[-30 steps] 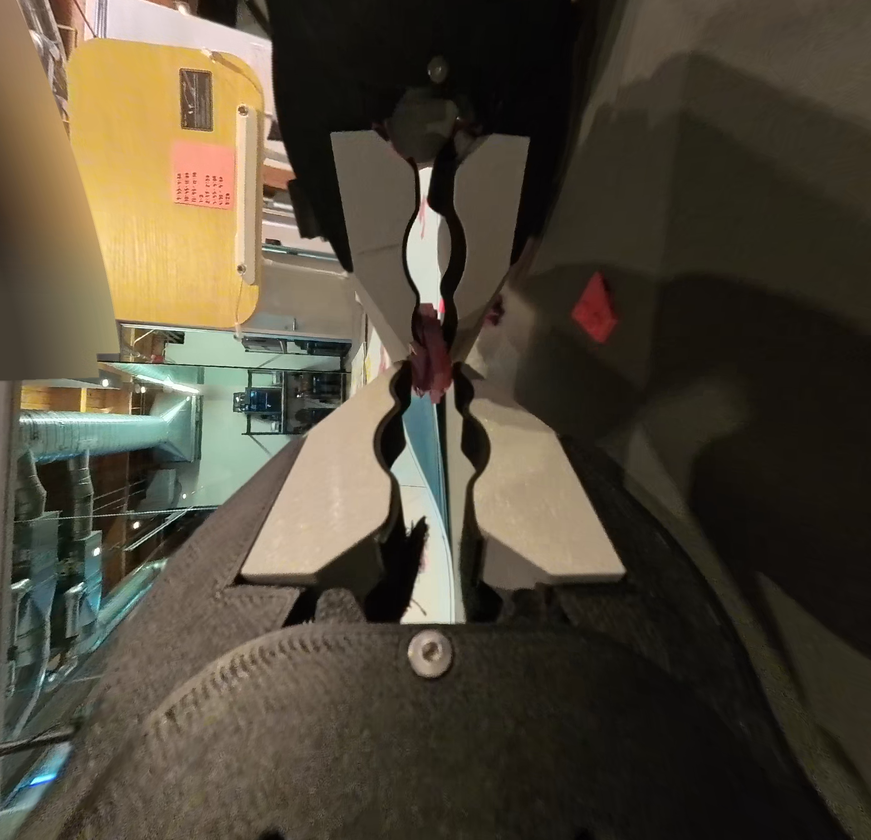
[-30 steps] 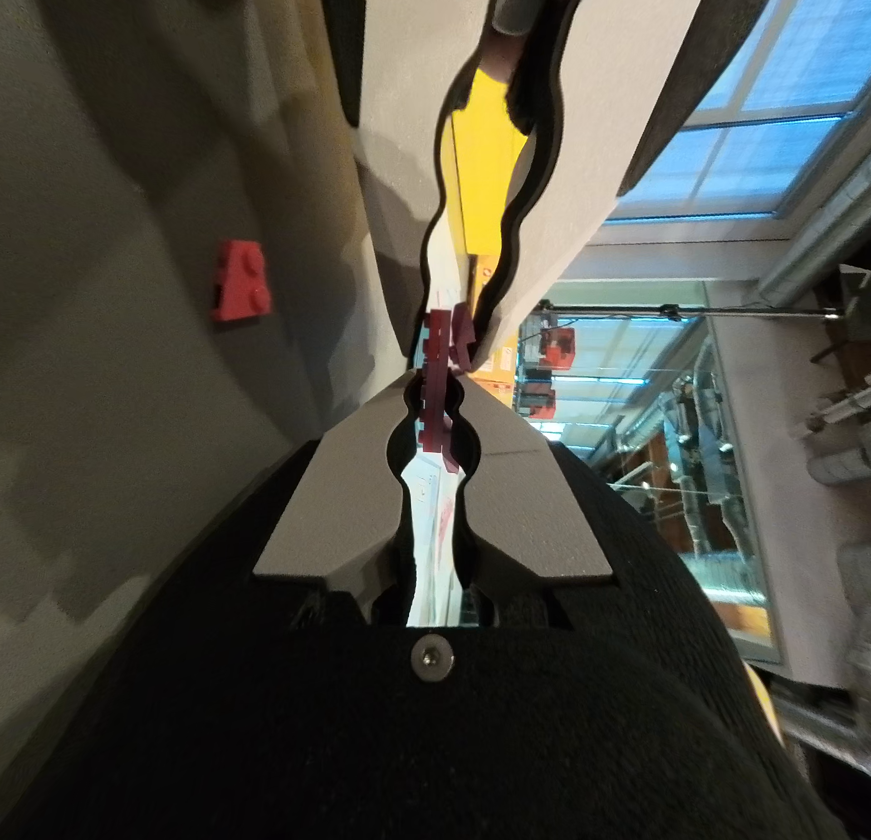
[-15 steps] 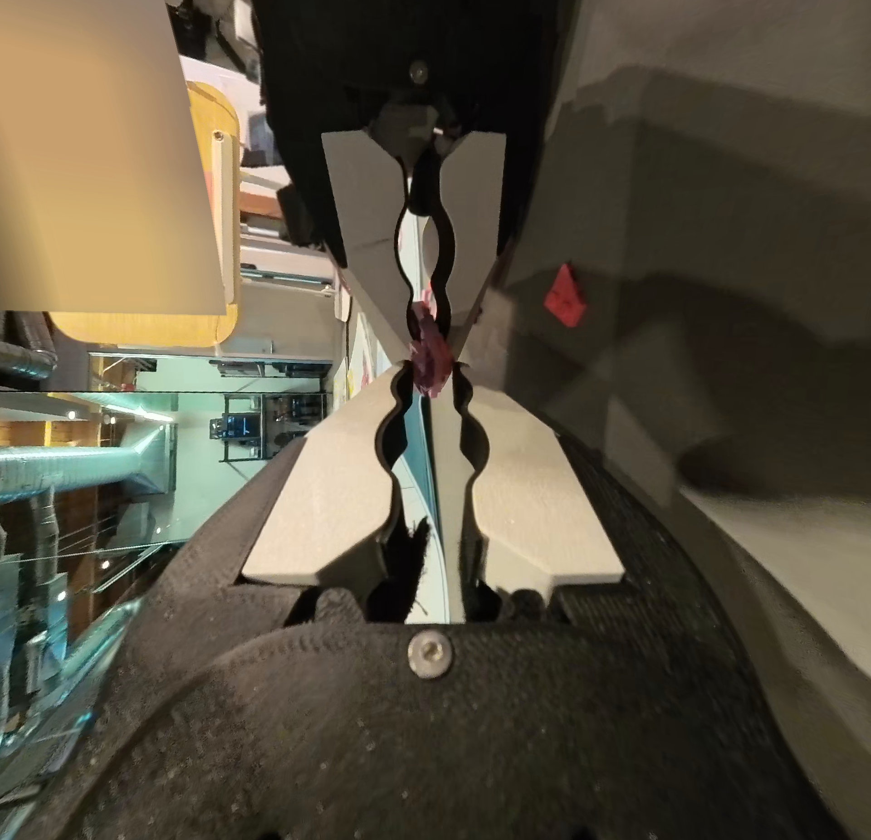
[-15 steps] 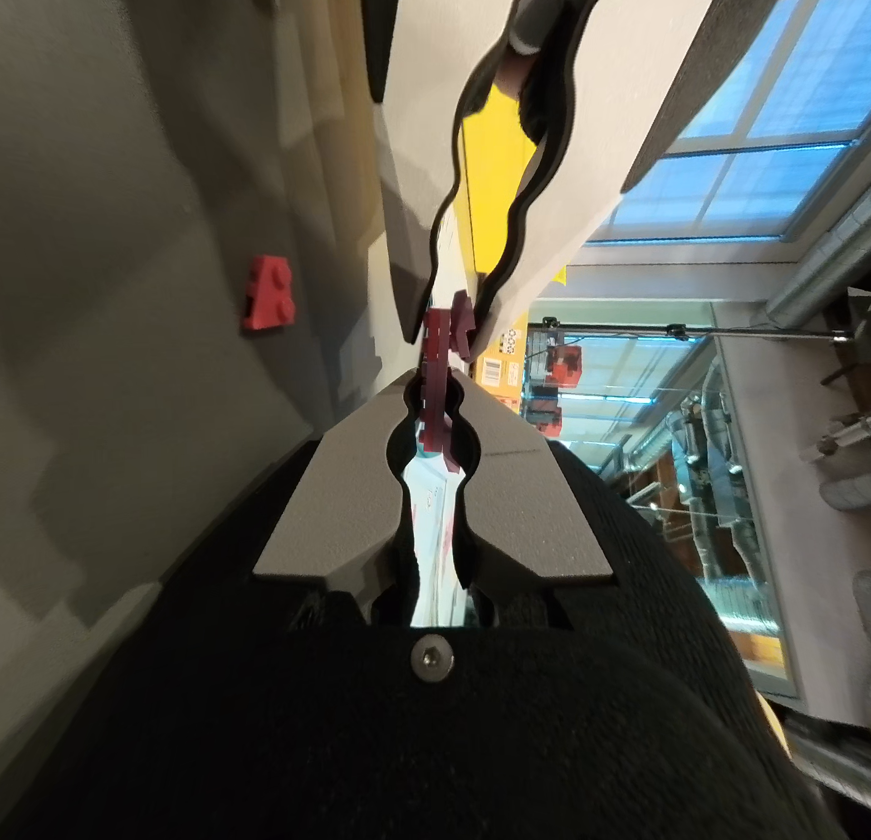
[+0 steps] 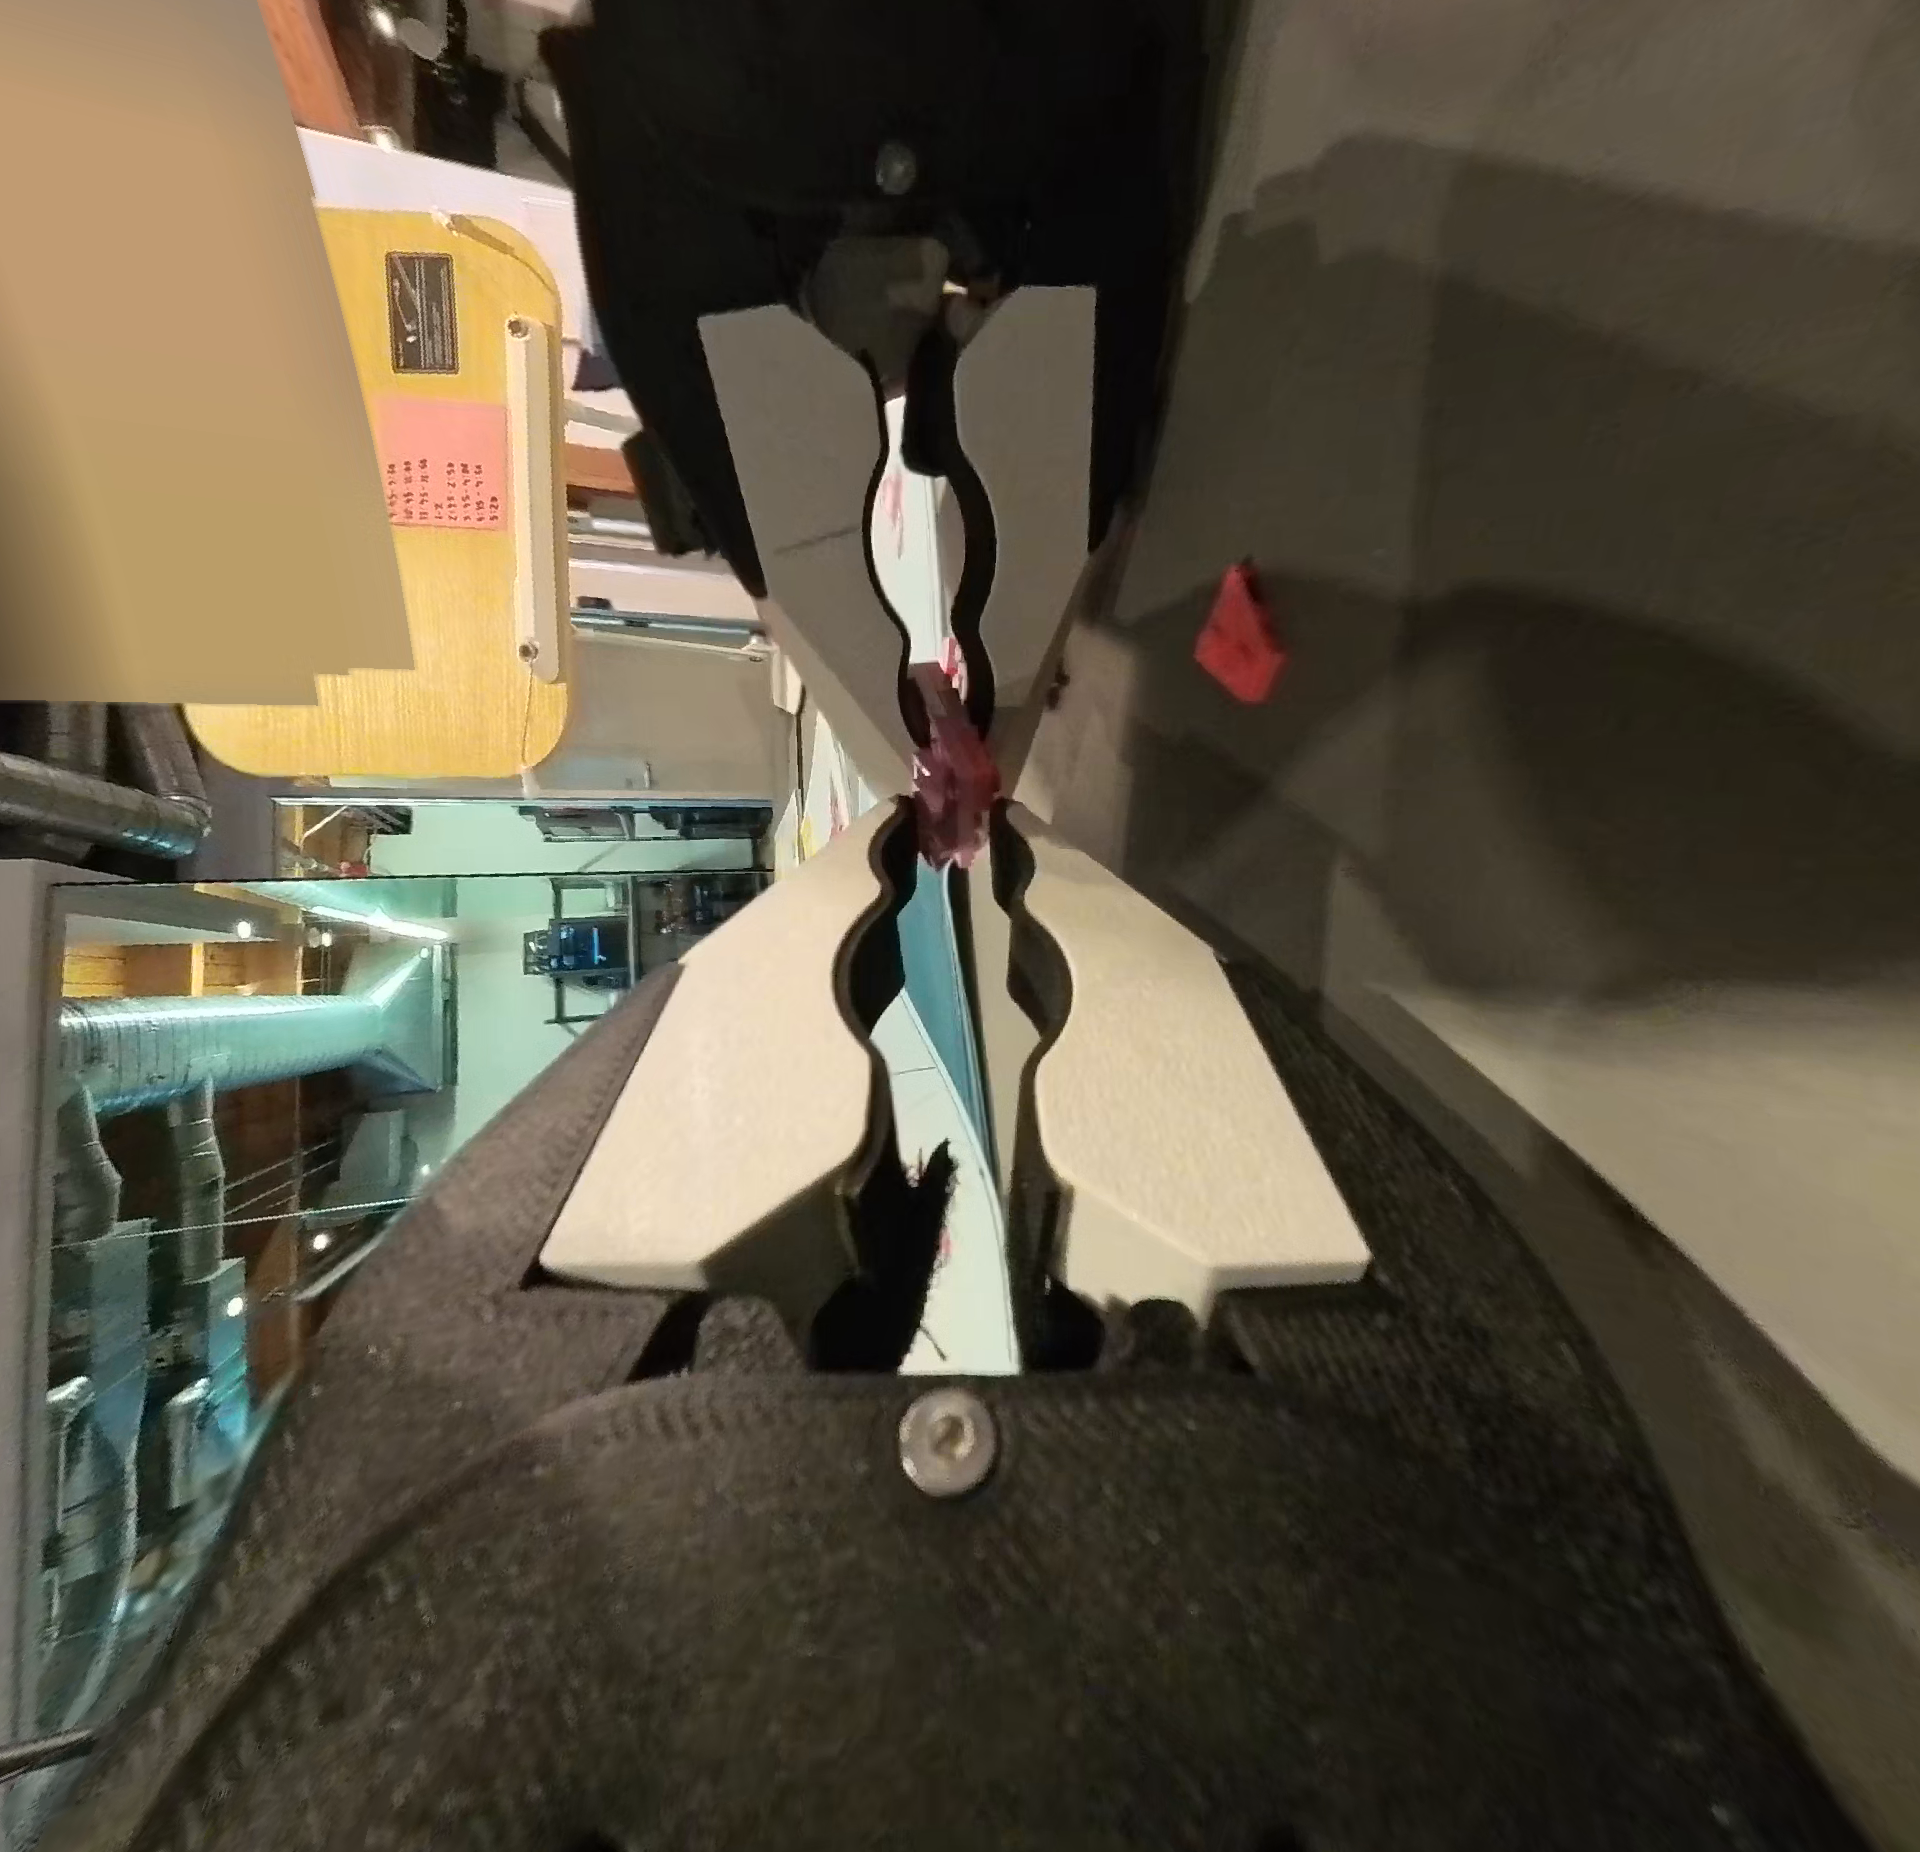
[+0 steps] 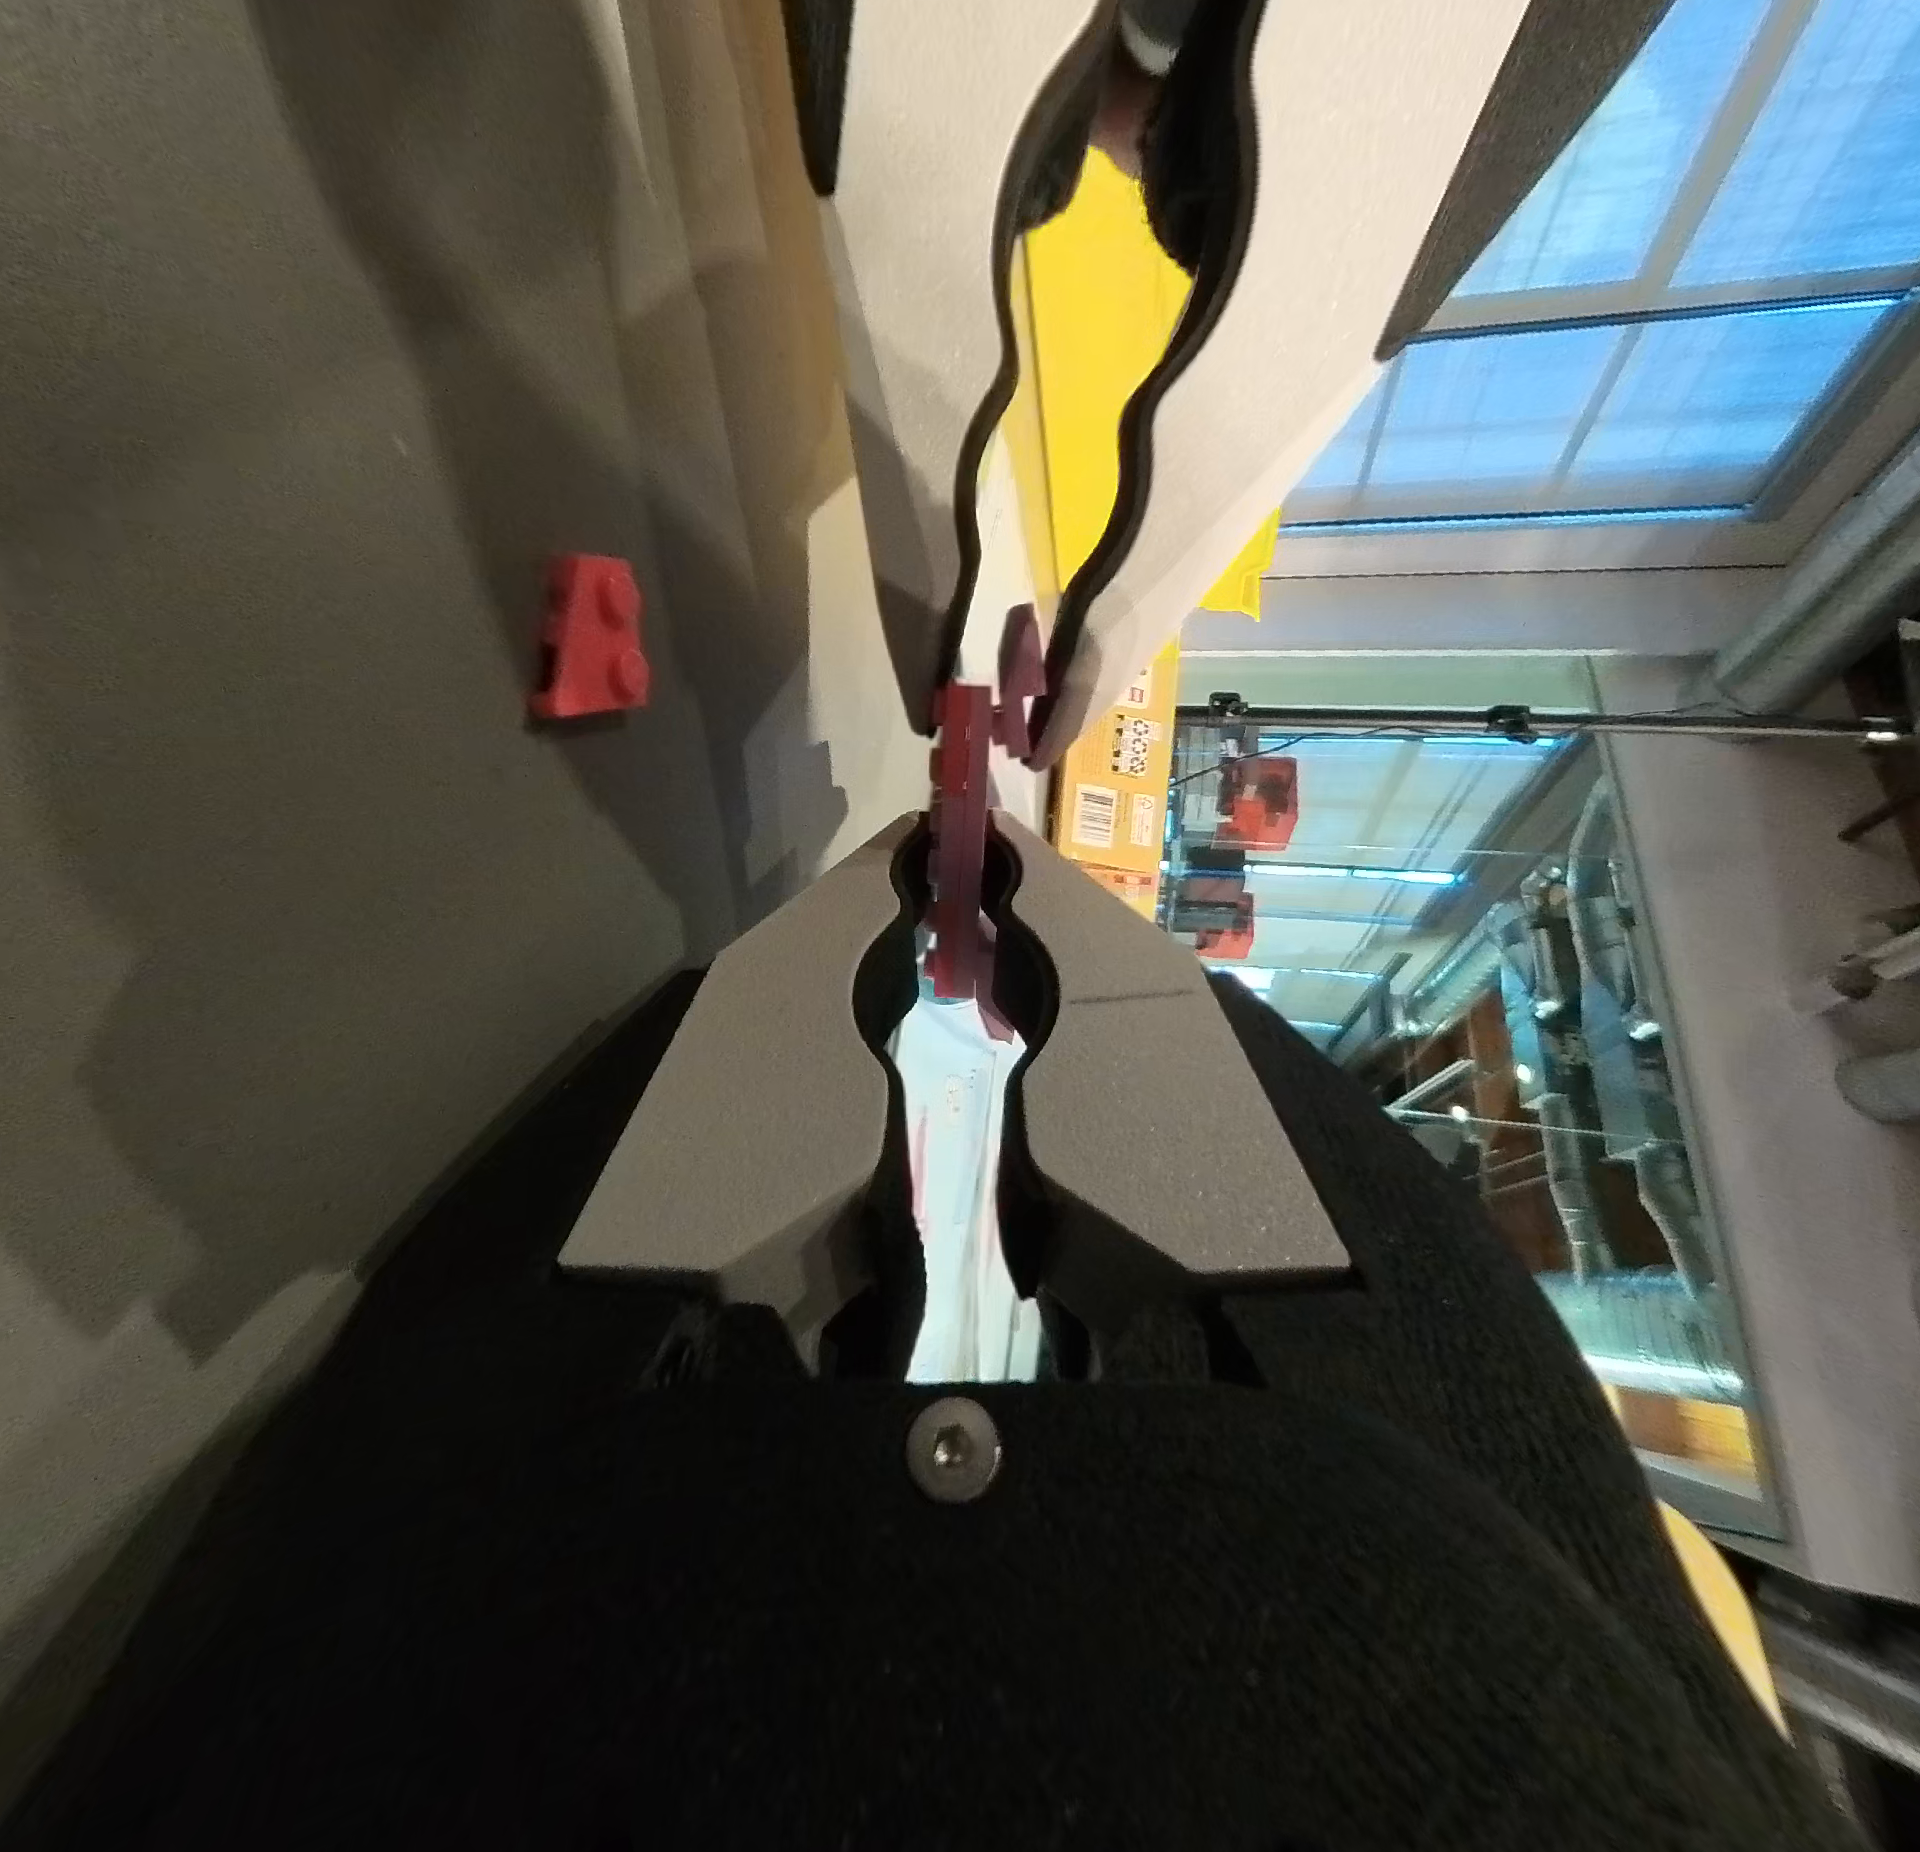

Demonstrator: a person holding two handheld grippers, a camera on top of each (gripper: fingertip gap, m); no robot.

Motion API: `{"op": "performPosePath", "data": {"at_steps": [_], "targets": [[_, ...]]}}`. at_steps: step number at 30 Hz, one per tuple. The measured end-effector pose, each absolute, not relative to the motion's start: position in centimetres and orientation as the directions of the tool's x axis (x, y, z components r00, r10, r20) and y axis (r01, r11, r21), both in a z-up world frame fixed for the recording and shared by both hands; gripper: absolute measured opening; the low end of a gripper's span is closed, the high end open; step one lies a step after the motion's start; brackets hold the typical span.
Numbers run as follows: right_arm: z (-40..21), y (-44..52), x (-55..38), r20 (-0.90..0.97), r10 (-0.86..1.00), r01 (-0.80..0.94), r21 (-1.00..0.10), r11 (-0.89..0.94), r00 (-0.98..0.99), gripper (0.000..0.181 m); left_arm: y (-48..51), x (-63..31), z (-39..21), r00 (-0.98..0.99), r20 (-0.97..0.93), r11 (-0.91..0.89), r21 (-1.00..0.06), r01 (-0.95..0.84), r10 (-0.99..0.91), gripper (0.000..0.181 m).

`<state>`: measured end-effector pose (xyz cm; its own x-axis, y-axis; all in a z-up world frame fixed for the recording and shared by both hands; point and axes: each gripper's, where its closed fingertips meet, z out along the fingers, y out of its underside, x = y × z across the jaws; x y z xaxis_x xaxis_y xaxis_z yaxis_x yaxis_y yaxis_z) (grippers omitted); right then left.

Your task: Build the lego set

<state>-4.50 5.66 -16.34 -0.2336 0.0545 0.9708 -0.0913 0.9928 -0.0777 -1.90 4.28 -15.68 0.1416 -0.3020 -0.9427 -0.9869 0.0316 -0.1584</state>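
Observation:
Both grippers are held tip to tip above the grey table (image 6: pixel 312 514). My right gripper (image 6: pixel 961 828) is shut on a thin dark red plate assembly (image 6: pixel 958 898), seen edge-on. My left gripper (image 5: pixel 951 817) is shut on a small dark red-purple piece (image 5: pixel 951 803). In the right wrist view the left gripper (image 6: pixel 987 727) comes in from the top and holds that curved piece (image 6: pixel 1023 675) against the side of the plate's far end. In the left wrist view the right gripper (image 5: pixel 951 727) comes in from the top. How the pieces join is hidden between the tips.
A loose red wedge plate (image 6: pixel 592 651) lies on the table, also in the left wrist view (image 5: pixel 1236 639). A yellow box (image 6: pixel 1101 348) and white paper (image 6: pixel 956 1179) lie behind the grippers. A wooden board (image 5: pixel 447 514) and a blurred patch are at the left.
Both grippers stay shut and tip to tip on their pieces. They have swayed slightly together, so the red wedge plate and the background shift in both views.

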Motion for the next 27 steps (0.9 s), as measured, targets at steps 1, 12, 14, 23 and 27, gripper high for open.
{"op": "performPosePath", "data": {"at_steps": [1, 12, 14, 23, 27], "targets": [[-16.4, 5.7, -4.5, 0.969, 0.058, -0.088, -0.081, 0.993, -0.239, 0.006, 4.3, -1.9, -15.7, 0.127, -0.945, 0.03, -0.142, -0.989, -0.3, 0.013], [-17.5, 5.9, -4.6, 0.884, 0.284, -0.009, -0.31, 0.951, -0.372, 0.006, 4.6, -1.9, -16.1, 0.009, -0.953, -0.021, -0.003, -1.0, -0.301, 0.01], [-17.5, 6.1, -4.7, 0.861, 0.33, 0.016, -0.352, 0.936, -0.388, 0.006, 4.7, -2.0, -16.1, 0.01, -0.955, -0.031, -0.001, -1.0, -0.297, 0.01], [-17.9, 5.6, -4.7, 0.851, 0.327, 0.025, -0.348, 0.937, -0.411, 0.006, 5.4, -2.4, -16.7, 0.098, -0.945, -0.091, -0.073, -0.993, -0.312, 0.026], [-17.9, 5.6, -4.7, 0.852, 0.323, 0.02, -0.346, 0.938, -0.411, 0.006, 5.5, -2.5, -16.4, 0.11, -0.955, -0.088, -0.088, -0.992, -0.275, 0.019]]}}
